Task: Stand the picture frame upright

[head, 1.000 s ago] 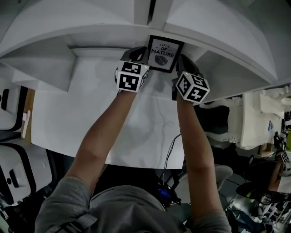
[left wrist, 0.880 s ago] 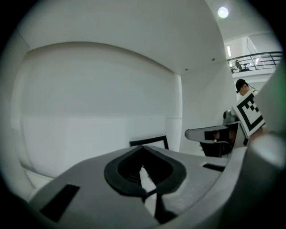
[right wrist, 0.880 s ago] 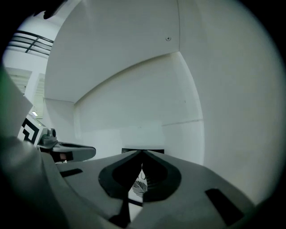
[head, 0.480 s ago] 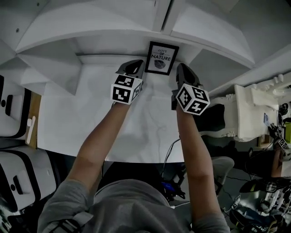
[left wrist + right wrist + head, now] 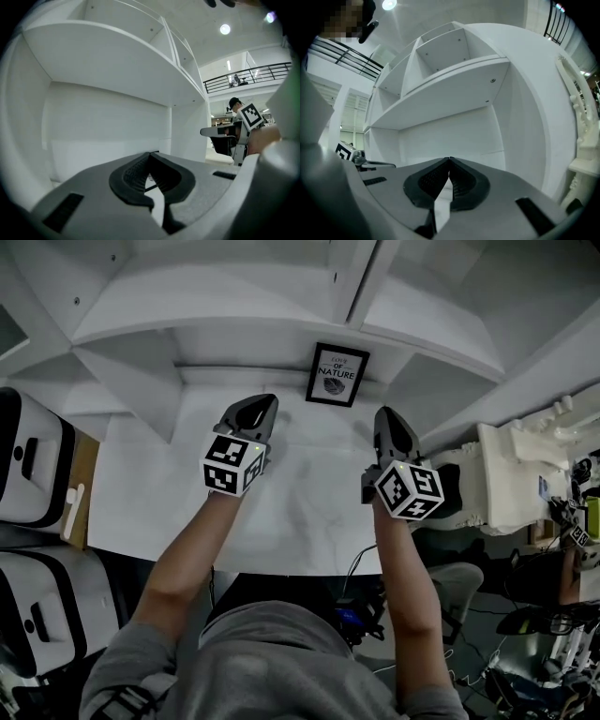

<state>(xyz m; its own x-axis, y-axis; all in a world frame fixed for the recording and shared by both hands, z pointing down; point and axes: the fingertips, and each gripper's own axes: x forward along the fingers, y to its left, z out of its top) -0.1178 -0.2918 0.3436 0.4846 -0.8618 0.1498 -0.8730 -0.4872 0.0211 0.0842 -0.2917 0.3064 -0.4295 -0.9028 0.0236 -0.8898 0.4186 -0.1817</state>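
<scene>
The black picture frame point(image 5: 337, 375), with a white print reading "NATURE", stands upright against the back wall of the white shelf alcove. My left gripper point(image 5: 262, 401) hovers over the desk to the frame's lower left, apart from it, jaws shut with nothing between them. My right gripper point(image 5: 384, 413) sits to the frame's lower right, also apart, shut and holding nothing. In the left gripper view the left gripper point(image 5: 151, 154) has its pads together. The right gripper point(image 5: 449, 160) in its own view likewise has its pads closed, facing the shelf's back wall.
The white desk top point(image 5: 281, 512) runs under curved white shelves point(image 5: 234, 315). White-and-black cases point(image 5: 28, 456) stand at the left, and ornate white furniture point(image 5: 511, 484) stands at the right. A cable point(image 5: 361, 563) hangs at the desk's near edge.
Both grippers have drawn back from the sides of the frame toward me. The frame stays upright at the back wall.
</scene>
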